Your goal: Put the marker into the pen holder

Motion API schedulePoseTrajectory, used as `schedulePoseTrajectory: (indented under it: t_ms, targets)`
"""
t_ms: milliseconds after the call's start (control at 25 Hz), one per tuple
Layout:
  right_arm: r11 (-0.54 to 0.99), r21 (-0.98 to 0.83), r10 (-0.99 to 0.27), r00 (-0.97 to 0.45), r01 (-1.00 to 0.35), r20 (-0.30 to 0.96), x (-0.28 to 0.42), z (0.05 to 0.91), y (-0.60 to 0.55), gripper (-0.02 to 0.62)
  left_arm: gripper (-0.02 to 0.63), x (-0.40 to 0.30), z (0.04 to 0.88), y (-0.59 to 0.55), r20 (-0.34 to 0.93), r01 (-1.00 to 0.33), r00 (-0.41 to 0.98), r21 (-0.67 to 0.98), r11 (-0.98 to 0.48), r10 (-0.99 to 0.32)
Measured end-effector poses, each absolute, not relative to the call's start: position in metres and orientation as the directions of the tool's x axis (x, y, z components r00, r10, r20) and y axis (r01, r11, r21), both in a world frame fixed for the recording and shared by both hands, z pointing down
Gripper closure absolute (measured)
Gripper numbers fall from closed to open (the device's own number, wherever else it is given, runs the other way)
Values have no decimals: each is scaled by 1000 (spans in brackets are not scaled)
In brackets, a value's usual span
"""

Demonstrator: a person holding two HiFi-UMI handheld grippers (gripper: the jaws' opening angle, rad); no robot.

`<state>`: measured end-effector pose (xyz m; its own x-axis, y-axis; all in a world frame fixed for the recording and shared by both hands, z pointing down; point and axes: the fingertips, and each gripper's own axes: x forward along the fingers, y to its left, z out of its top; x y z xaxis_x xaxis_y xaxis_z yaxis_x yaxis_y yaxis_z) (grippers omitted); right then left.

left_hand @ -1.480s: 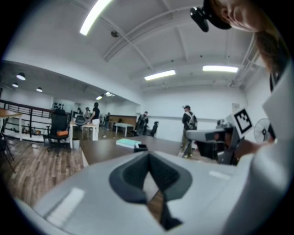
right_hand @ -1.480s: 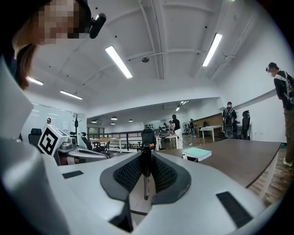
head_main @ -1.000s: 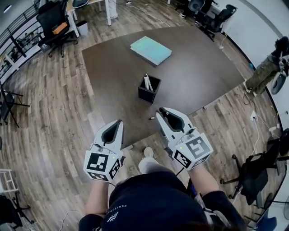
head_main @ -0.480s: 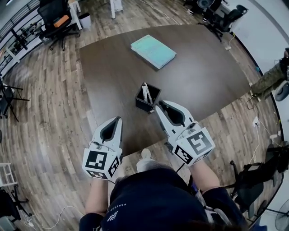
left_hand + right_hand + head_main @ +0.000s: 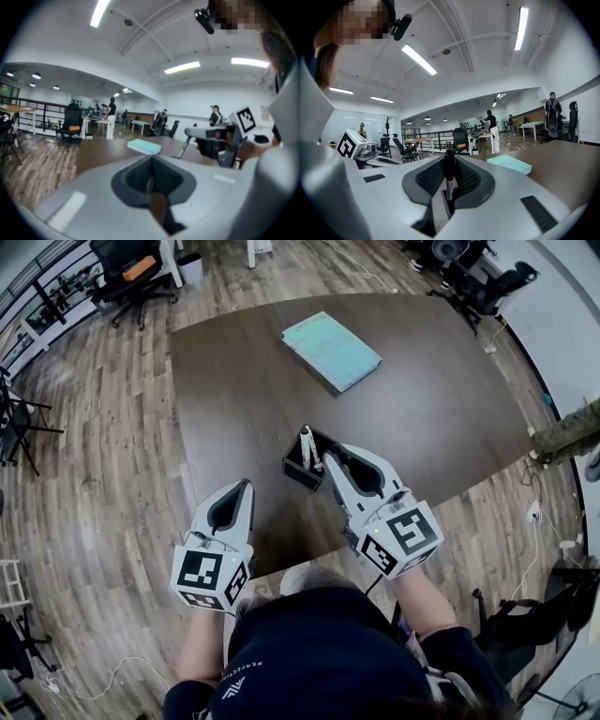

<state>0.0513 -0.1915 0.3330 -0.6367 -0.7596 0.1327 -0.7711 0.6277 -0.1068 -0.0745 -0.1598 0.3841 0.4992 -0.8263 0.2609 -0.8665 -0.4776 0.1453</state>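
The black square pen holder [image 5: 300,465] stands on the dark brown table [image 5: 422,418], with white markers [image 5: 307,441] upright in it. My right gripper [image 5: 330,455] has its tip at the holder's right side, over the table. In the right gripper view the right gripper [image 5: 449,161] is shut on a marker [image 5: 449,185] with a dark top and pale body, standing upright between the pads. My left gripper [image 5: 246,487] hovers over the table's near edge, to the holder's lower left. In the left gripper view the left gripper [image 5: 149,182] has its jaws together with nothing in them.
A teal book [image 5: 331,350] lies at the far side of the table, also seen as the teal book [image 5: 144,146] and the teal book [image 5: 509,164]. Office chairs [image 5: 131,268] and desks stand on the wooden floor around. People stand in the background.
Both grippers have moved forward over the table toward the pen holder. The right gripper's tip, a short way from the holder before, now sits beside it. The jaws look unchanged.
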Motion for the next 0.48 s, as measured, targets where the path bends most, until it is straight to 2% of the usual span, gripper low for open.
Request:
schedulePoseTrajectory:
  t_ms: [480]
  targets:
    - [664,-128,-702,-674,-736,231,46,383,-213,543,600,-75,407,-182,312,-885,465,167,-434,-828]
